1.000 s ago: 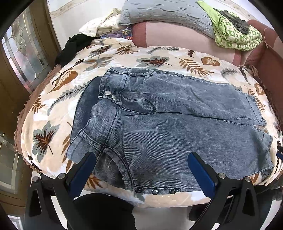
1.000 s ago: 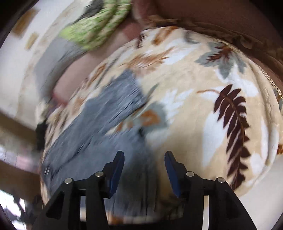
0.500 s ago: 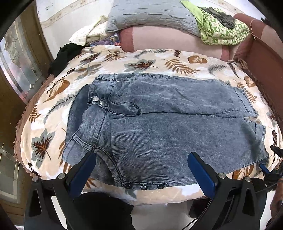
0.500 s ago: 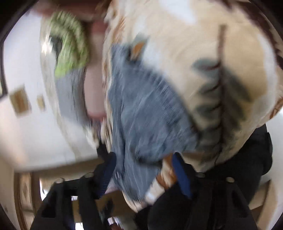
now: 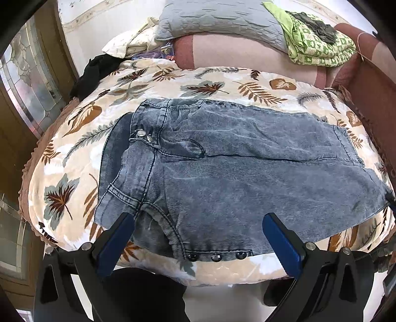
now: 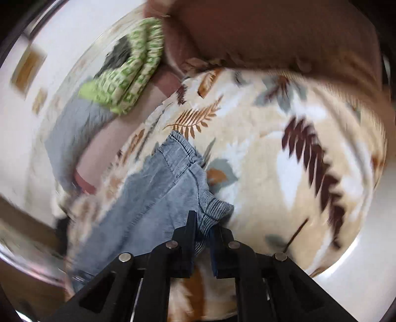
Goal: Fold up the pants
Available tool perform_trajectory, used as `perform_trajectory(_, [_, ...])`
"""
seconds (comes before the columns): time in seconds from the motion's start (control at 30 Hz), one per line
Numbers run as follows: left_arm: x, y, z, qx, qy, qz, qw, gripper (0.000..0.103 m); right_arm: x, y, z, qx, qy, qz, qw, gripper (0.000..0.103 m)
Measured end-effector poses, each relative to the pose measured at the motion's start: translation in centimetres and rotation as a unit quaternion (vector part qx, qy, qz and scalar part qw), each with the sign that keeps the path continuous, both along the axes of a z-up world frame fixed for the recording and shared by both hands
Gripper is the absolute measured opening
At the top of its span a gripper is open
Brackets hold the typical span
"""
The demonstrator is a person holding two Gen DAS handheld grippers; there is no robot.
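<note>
Grey-blue denim pants lie flat across the leaf-print blanket, waist to the left and leg hems to the right. My left gripper hovers open over the near edge, its blue pads wide apart on either side of the hip area and touching nothing. In the right wrist view my right gripper is closing its jaws on the near leg hem of the pants. A bunched fold of ribbed denim sits pinched between the pads. That view is blurred by motion.
A grey pillow and a green patterned cloth lie on the pink bolster at the back. A black garment sits at the back left. A brown upholstered side rises at the right, and a glass door stands at the left.
My right gripper swung around to the leg hem and went from wide open to pinched on the denim. The left gripper stayed open over the pants, shifting only slightly.
</note>
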State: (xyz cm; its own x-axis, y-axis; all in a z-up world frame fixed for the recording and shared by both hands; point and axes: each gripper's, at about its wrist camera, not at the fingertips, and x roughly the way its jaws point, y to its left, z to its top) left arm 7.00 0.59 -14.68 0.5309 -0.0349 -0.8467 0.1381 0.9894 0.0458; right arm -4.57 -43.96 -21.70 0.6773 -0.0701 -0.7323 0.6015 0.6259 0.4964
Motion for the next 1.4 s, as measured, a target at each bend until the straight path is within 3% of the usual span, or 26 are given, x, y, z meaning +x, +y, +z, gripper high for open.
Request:
perform_trajectory(0.03, [0.1,0.2,-0.1,-0.001,0.001,0.002,1.0,0.103,0.8,0.0,-1.0,-0.005,0.047,0.018,0.999,0.01])
perform_trajectory(0.13, [0.6,1.4,-0.4,-0.004,0.011,0.013,0.9998,0.103,-0.1,-0.7,-3.4,0.047,0.094,0.022,0.994,0.011])
perform_trajectory(0.2, [1.1,2.8,-0.5,-0.003,0.01,0.032,0.9994,0.103,-0.9,-0.8,-3.0,0.046,0.085,0.021,0.995,0.012])
perform_trajectory(0.37, [2.3,6.5,-1.2,0.007,0.01,0.077,0.9969,0.103,-0.3,0.8,1.6,-0.028,0.074,0.04,0.996,0.015])
perform_trajectory(0.43, [3.0,7.8,-2.3,0.013,0.023,0.092,0.9954,0.103,-0.4,1.3,2.5,-0.053,0.078,0.033,0.995,0.024])
perform_trajectory(0.5, [3.8,8.2,-3.7,0.029,0.054,0.102,0.9929,0.103,-0.6,1.2,3.0,-0.083,0.086,-0.002,0.993,0.048])
perform_trajectory(0.57, [4.8,7.8,-5.6,0.043,0.098,0.099,0.9893,0.103,-1.1,1.0,2.9,-0.091,0.091,-0.031,0.991,0.063])
perform_trajectory(0.67, [5.6,6.7,-7.9,0.061,0.141,0.077,0.9851,0.103,-2.5,-0.1,2.9,-0.076,0.076,-0.062,0.992,0.063])
perform_trajectory(0.73, [6.0,6.3,-9.9,0.066,0.172,0.074,0.9801,0.103,-1.9,0.2,3.5,-0.076,0.061,-0.025,0.995,0.063])
perform_trajectory(0.83, [6.4,7.7,-11.6,-0.005,0.206,0.101,0.9732,0.103,0.2,1.7,4.0,-0.075,0.04,0.032,0.996,0.061])
perform_trajectory(0.97, [6.2,11.2,-13.5,-0.138,0.253,0.181,0.9402,0.103,4.7,3.4,2.7,-0.061,0.04,0.088,0.993,0.061])
perform_trajectory(1.03, [6.2,11.0,-13.4,-0.128,0.251,0.165,0.9453,0.103,6.6,3.6,1.0,-0.029,0.047,0.109,0.993,0.061])
perform_trajectory(1.17, [5.7,10.8,-13.4,-0.13,0.249,0.151,0.9479,0.103,9.2,3.4,-3.8,0.017,0.125,0.123,0.984,0.061])
perform_trajectory(1.3, [5.3,11.4,-12.9,-0.112,0.264,0.128,0.9493,0.103,9.1,3.2,-3.0,0.006,0.117,0.136,0.984,0.061])
perform_trajectory(1.37, [5.4,11.2,-10.9,-0.085,0.234,0.117,0.9613,0.103,8.9,2.3,-1.5,-0.001,0.094,0.132,0.987,0.061])
perform_trajectory(1.4, [5.5,10.9,-9.0,-0.059,0.197,0.107,0.9726,0.103,8.9,1.4,-0.3,-0.008,0.076,0.123,0.989,0.061])
